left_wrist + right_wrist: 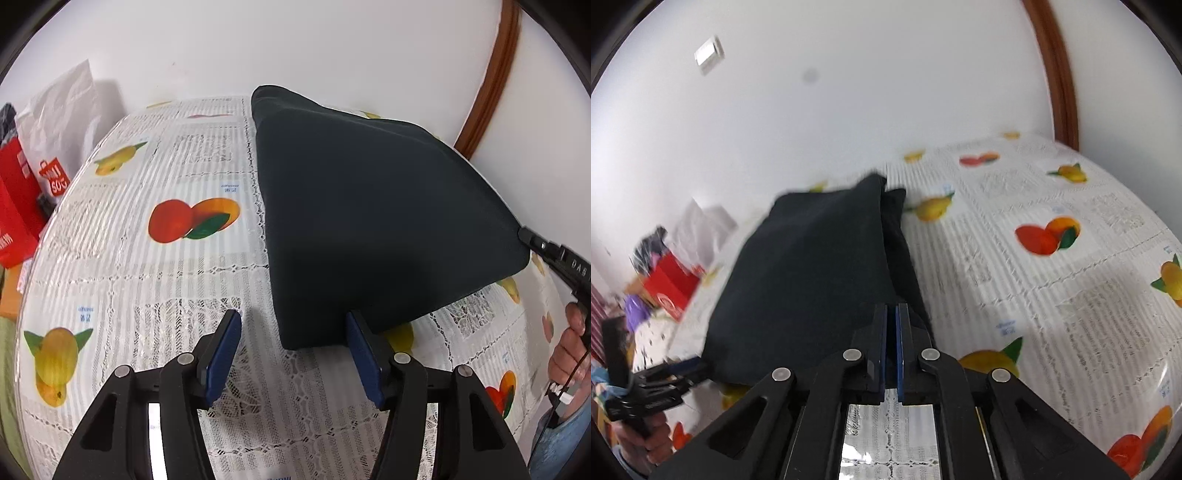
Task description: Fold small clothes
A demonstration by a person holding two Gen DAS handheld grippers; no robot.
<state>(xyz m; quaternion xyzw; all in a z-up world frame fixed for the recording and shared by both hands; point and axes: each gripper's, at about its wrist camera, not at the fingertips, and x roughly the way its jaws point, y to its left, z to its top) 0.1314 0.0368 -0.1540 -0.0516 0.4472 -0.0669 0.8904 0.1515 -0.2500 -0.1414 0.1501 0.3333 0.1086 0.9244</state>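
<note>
We see the folded dark green cloth [369, 221] lying on the worktop's fruit-printed plastic cover [155, 266]. Our left claw [291, 354] stands apart at its near corner, one pad beside the edge. Our right claw [891, 350] is clamped together on its right corner.

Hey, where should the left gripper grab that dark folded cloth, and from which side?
Take the dark cloth at its near corner, coming in low from the table's near edge. That corner lies between the open left gripper fingers. The right gripper already pinches the other near corner.
</note>
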